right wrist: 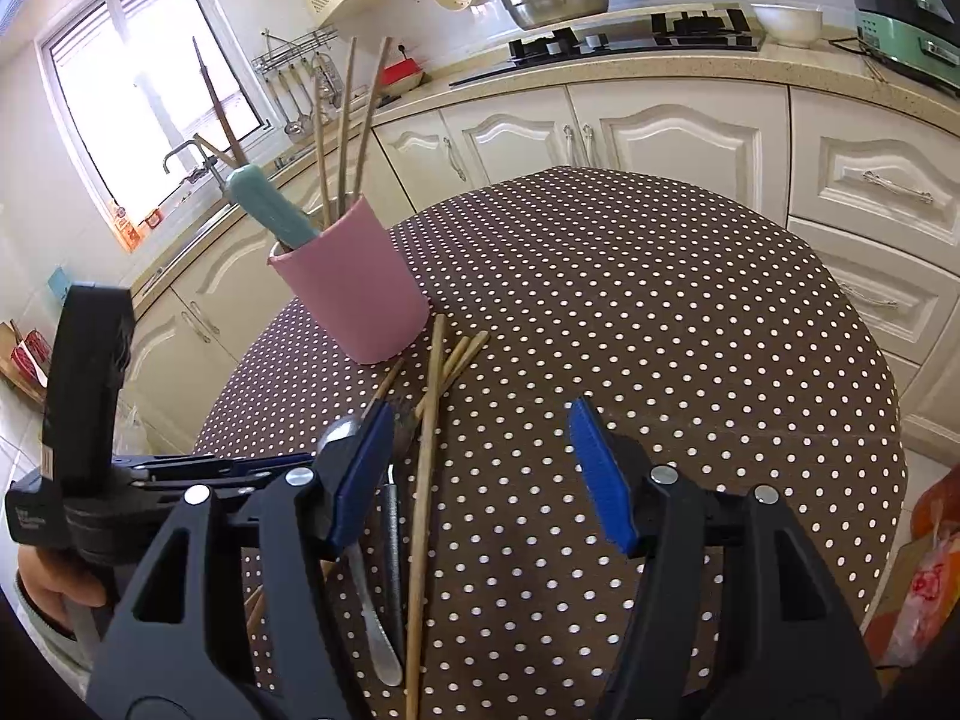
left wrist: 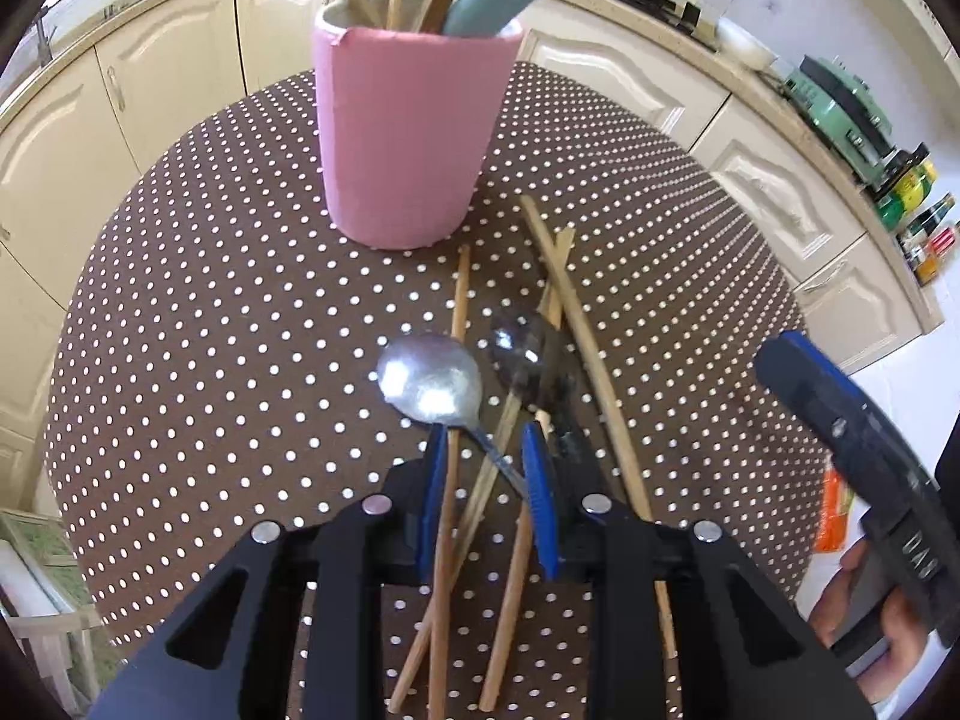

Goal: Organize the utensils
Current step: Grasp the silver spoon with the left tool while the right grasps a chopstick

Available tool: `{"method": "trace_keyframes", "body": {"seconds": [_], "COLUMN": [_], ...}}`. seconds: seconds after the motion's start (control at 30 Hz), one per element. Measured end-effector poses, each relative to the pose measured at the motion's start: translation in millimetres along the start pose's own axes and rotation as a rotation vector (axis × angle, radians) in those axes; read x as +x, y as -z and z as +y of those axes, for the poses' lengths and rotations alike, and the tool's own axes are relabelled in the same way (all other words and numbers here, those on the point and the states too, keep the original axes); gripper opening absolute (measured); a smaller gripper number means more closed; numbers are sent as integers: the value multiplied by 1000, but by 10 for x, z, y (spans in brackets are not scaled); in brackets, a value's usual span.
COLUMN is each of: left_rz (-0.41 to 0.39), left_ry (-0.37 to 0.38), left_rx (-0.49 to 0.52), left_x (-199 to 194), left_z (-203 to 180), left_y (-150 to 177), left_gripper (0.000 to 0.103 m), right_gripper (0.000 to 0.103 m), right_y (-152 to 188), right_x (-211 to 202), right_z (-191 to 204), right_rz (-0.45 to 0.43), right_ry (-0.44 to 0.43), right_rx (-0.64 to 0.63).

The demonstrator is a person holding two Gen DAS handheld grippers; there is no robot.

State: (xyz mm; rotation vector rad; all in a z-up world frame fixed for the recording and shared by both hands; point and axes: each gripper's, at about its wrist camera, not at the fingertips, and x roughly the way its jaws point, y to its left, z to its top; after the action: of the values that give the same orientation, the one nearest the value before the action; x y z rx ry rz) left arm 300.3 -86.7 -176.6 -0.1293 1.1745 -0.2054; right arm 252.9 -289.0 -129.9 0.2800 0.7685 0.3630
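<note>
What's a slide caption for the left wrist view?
Left gripper straddles chopsticks and a spoon handle before the pink holder.

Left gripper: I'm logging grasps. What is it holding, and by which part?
Cannot tell. The left gripper straddles the silver spoon at its handle, plus chopsticks, but whether the pads pinch them is unclear.

Glossy metal spoon (left wrist: 431, 381), matt wooden chopsticks (left wrist: 451, 396), dotted cloth tablecloth (left wrist: 240, 312).
</note>
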Motion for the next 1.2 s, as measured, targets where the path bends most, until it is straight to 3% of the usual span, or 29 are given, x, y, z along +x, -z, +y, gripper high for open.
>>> {"method": "trace_keyframes", "body": {"seconds": [0.1, 0.43, 0.87, 1.2], "left_rz": [10, 39, 62, 65], "left_ry": [-11, 20, -16, -5], "left_rx": [-1, -49, 10, -5], "left_x": [81, 134, 253, 382], "left_z": [-24, 76, -118, -183], "left_y": [-51, -207, -148, -402], "left_gripper": [13, 12, 10, 10], "right_gripper": [61, 61, 62, 62], "right_y": [-9, -33, -65, -36], "right_x": [15, 121, 219, 260], "right_z": [-37, -32, -91, -58], "right_rz": [4, 27, 38, 48], "right_ry": [-7, -11, -15, -18], "right_rx": [11, 3, 13, 8]}}
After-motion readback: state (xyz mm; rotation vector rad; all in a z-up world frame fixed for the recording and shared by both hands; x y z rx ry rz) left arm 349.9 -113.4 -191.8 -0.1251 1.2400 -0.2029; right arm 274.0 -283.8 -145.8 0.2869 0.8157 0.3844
